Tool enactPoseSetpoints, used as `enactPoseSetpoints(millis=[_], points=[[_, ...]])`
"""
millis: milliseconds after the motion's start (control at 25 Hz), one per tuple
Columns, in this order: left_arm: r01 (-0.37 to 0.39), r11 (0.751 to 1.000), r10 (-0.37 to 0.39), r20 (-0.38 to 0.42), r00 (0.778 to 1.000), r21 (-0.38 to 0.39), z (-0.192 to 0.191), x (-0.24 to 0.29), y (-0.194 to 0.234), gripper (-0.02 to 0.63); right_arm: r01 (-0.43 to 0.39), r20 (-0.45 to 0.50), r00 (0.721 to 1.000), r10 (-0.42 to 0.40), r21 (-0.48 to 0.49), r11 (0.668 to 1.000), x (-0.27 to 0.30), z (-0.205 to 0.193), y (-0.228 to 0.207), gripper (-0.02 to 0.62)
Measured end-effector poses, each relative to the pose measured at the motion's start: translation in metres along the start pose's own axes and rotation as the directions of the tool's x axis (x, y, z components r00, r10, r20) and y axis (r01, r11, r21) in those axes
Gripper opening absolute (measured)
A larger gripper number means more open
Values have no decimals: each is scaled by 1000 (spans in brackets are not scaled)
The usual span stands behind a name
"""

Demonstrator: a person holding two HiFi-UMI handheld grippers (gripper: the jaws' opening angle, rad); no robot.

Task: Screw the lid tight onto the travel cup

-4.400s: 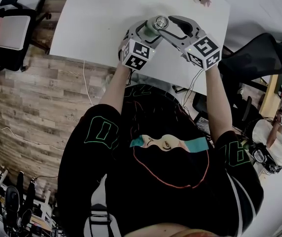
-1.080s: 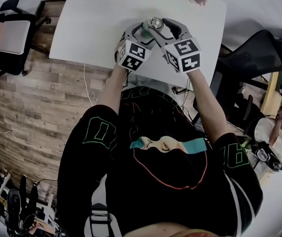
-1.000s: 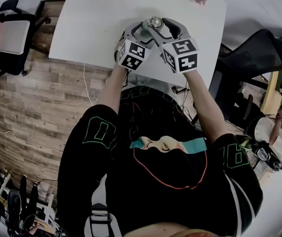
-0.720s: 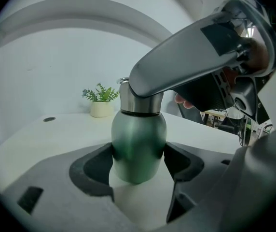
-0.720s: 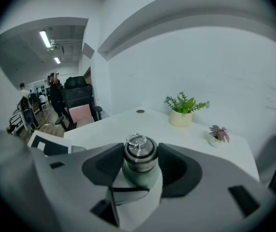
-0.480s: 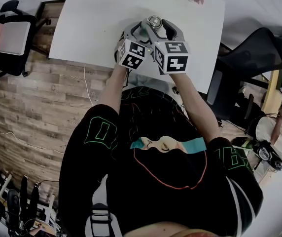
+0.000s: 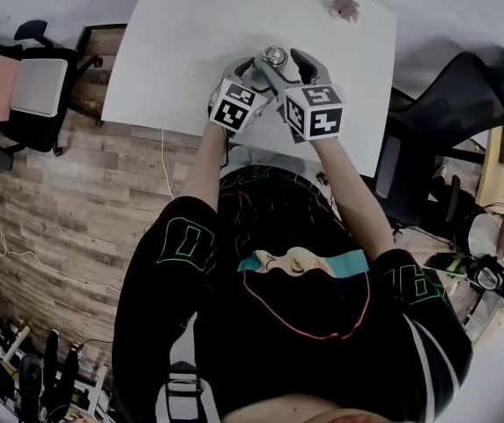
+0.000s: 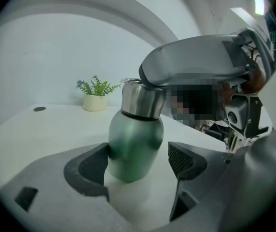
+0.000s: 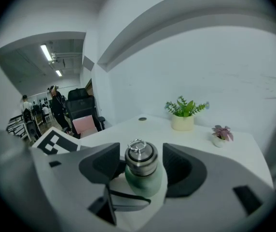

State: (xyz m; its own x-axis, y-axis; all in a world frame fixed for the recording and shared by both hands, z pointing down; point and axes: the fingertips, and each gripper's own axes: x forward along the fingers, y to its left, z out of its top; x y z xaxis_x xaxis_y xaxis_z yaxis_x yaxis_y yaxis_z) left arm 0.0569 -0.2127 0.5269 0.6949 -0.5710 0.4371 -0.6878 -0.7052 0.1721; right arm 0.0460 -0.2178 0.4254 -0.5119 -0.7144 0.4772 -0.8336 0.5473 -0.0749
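Note:
A green travel cup (image 8: 133,144) with a steel lid (image 9: 141,157) stands upright on the white table (image 7: 190,42). In the head view only its lid (image 7: 275,56) shows between both grippers. My left gripper (image 8: 140,161) is around the green body. Its left pad touches the cup, its right pad stands clear, and the jaws are opening. My right gripper (image 9: 140,164) reaches over from the right with the lid between its pads. A narrow gap shows on each side, and these jaws are opening too. In the left gripper view a right-gripper finger (image 8: 196,64) lies against the lid.
A potted green plant (image 9: 184,115) and a small pink plant (image 9: 221,134) stand at the table's far side. A round hole (image 9: 142,119) is in the tabletop. A black office chair (image 7: 463,95) stands right of the table, a chair with a pink cushion (image 7: 23,86) to its left.
My right gripper has swung round the lid toward the left gripper. The cup stays in place. The head view has shifted, so more of the far table shows.

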Motion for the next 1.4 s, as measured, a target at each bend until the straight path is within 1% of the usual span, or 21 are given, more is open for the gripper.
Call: enactPoseSetpoints(millis=[80,160,240,320,400,480,560,600,680,720,840,920,1000,1080,1120,1160,1200,1240,1280,1320,1400], points=[[28,999,-27,-27,999,24,5,-5,1,402,-21,31,999,21,6,1000,-3,10,-2,281],[40,999,-39,-16,999,31,15,-12,3,402,-42,77,996,41,10,999,-9,21,-5,281],[52,999,-52,34,998,-1,30,-24,3,402,-47,113,993,46,11,999,-16,29,-10,269],[60,997,-56,104,993,-39,49,-40,6,402,-42,141,989,39,21,999,-22,38,-17,228],[59,997,-50,172,984,-47,73,-58,12,400,-36,174,984,29,43,998,-26,48,-24,191],[79,997,-72,234,970,-19,102,-74,16,401,-39,211,977,24,70,997,-30,60,-31,161],[101,994,-108,287,952,38,136,-89,18,401,-44,249,968,19,94,995,-31,74,-35,129],[90,993,-108,309,945,71,154,-96,20,377,-43,268,963,14,103,994,-31,81,-36,118],[29,992,-72,364,929,124,190,-109,27,273,-39,306,952,2,114,993,-31,95,-39,72],[-2,991,-53,404,913,135,207,-116,30,238,-37,323,946,-3,117,992,-31,103,-40,54],[-62,990,-14,534,845,124,252,-136,31,227,-27,373,927,-22,126,992,-34,126,-45,37],[-131,985,40,587,808,113,273,-147,33,192,-15,407,912,-44,139,990,-39,142,-51,26],[-221,973,129,623,771,72,287,-157,39,132,-1,439,896,-66,151,989,-46,156,-58,10],[-300,954,234,652,722,-10,295,-166,49,42,4,473,877,-85,169,986,-53,168,-65,5],[-331,942,283,661,695,-55,297,-169,54,25,3,491,866,-93,182,983,-56,175,-68,5],[-355,930,326,665,672,-97,299,-171,59,25,2,508,855,-102,194,981,-59,181,-72,5],[-372,919,360,663,657,-131,298,-172,62,19,4,523,845,-112,203,979,-63,188,-75,5],[-381,912,382,656,651,-154,297,-170,64,9,12,534,837,-123,206,978,-66,193,-78,5],[-386,908,395,646,654,-164,295,-168,64,9,28,540,831,-135,202,979,-70,198,-80,5],[-395,904,403,632,662,-163,293,-165,64,9,49,540,829,-147,190,980,-73,200,-82,5],[-434,889,430,589,684,-145,288,-158,63,8,106,522,836,-169,148,983,-79,202,-83,5]])
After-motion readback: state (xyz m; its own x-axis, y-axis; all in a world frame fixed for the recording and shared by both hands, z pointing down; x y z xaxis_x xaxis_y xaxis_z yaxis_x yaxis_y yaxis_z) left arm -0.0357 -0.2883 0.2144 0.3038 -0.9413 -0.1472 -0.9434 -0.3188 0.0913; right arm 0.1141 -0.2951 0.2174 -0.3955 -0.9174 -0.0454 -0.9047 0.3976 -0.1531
